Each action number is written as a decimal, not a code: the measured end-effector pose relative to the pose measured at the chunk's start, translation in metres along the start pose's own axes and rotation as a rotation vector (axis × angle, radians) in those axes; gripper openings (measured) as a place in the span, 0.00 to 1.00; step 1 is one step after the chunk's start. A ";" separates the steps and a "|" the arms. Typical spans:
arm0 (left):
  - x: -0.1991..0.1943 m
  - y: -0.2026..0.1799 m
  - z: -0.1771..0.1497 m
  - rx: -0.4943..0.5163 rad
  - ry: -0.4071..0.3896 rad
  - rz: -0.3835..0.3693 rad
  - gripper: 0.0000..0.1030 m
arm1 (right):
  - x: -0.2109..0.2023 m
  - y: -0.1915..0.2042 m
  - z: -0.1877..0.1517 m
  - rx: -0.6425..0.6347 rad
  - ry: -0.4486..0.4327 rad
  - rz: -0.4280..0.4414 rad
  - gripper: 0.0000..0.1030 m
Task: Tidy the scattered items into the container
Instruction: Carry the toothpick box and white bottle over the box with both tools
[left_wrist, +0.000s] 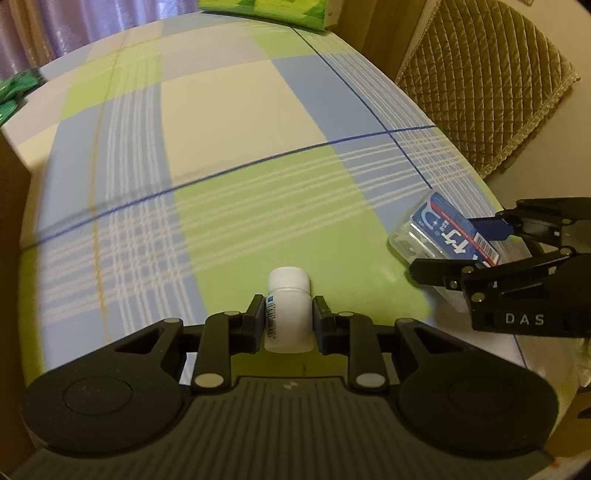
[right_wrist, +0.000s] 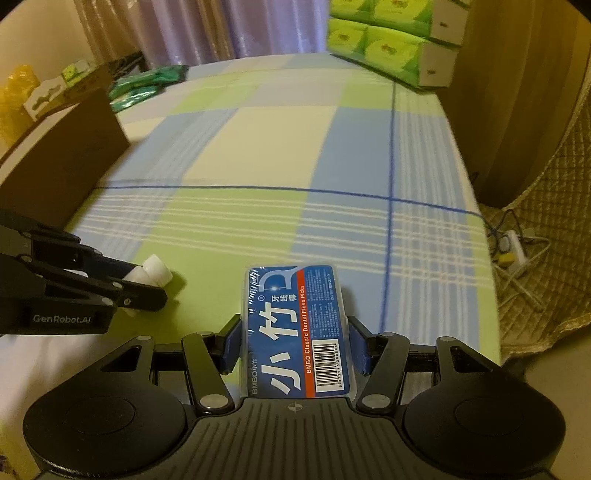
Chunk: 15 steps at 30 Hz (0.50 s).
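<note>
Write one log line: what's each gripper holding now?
left gripper: shut on white bottle | right gripper: shut on floss pick box | brown box: far left

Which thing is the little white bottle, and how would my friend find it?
Look at the checked blue, green and cream tablecloth, near its front edge. There the left hand-held gripper is closed on the little white bottle with its round cap pointing away. The only other thing nearby is the flat blue floss-pick box in the right hand-held gripper.
</note>
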<state>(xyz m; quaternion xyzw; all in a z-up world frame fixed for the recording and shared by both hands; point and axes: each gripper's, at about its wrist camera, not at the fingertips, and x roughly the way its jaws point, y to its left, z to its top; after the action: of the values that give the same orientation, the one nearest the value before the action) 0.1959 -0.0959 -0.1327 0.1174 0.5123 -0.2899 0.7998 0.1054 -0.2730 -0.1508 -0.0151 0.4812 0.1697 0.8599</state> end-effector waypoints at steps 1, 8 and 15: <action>-0.005 0.000 -0.003 -0.008 -0.005 -0.001 0.21 | -0.002 0.003 -0.001 -0.004 0.000 0.006 0.53; -0.047 0.000 -0.022 -0.053 -0.061 0.000 0.21 | -0.017 0.029 -0.003 -0.032 0.000 0.055 0.53; -0.094 0.012 -0.040 -0.094 -0.135 0.002 0.21 | -0.036 0.061 0.002 -0.075 -0.026 0.097 0.53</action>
<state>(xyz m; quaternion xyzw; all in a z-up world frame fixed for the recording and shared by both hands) 0.1438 -0.0350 -0.0685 0.0606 0.4701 -0.2721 0.8374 0.0716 -0.2252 -0.1113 -0.0216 0.4634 0.2293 0.8557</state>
